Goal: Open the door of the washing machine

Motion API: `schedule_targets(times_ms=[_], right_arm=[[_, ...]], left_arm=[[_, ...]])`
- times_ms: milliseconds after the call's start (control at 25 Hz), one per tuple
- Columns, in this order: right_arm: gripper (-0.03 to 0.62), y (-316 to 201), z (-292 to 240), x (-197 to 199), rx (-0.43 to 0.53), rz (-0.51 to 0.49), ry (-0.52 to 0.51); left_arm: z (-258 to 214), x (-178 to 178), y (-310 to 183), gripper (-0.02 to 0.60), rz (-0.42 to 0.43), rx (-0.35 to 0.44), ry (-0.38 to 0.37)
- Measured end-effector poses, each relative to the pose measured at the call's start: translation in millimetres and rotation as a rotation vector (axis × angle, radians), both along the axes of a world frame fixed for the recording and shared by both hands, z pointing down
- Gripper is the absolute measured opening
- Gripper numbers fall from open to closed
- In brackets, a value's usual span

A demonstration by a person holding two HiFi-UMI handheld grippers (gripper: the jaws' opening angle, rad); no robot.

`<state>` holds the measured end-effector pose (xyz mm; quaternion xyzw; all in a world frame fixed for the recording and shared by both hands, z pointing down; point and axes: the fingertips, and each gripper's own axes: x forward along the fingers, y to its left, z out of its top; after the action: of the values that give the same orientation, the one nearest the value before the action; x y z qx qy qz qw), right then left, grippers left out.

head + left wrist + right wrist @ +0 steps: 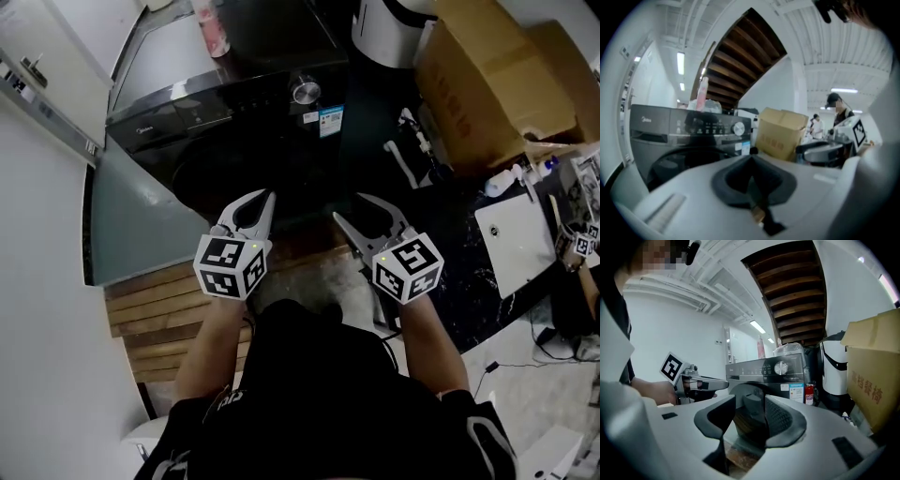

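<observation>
1. Jaws on our left gripper (pixel 266 198) are pressed together and hold nothing.
2. Our right gripper (pixel 349 208) has its jaws apart and empty, and the washing machine (pixel 225 103) shows through the gap.
3. Its round door (pixel 234 178) is closed, near both grippers.
4. We read "Midea" on the front panel (pixel 187 112). The print on the blue sticker (pixel 330 120) under the knob (pixel 305 91) is too small to read.

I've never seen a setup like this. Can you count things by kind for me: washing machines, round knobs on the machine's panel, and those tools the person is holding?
Washing machine: 1
Round knob on its panel: 1
Hand-held grippers: 2, the left gripper with jaws together and the right gripper with jaws apart
Total: 4
</observation>
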<state>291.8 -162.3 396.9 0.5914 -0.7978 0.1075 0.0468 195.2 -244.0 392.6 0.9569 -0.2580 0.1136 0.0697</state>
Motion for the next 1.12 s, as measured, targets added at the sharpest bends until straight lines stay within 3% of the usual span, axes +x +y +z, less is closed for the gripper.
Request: schedule_targets(times_ms=[320,440,680,1120], right_arm=[[0.225,-65,20,-26,-0.102,-0.069,0.009],[0.278,-88,32,-30,-0.158,-0.072,0.034],[0.296,-122,54,-38,-0.229,-0.077,0.075],[0.308,-174,80,-2,-0.299,-0.137,0.151]], left_arm=[[-7,-6,-51,0.009,0.02,0.004,0.028],[1,-14,-68,0.009,0.024,-0.021,0.037],[22,-23,-94,0.009,0.033,-0.061,0.03],[45,1,-130,0.009,-0.005,-0.108,0.009]])
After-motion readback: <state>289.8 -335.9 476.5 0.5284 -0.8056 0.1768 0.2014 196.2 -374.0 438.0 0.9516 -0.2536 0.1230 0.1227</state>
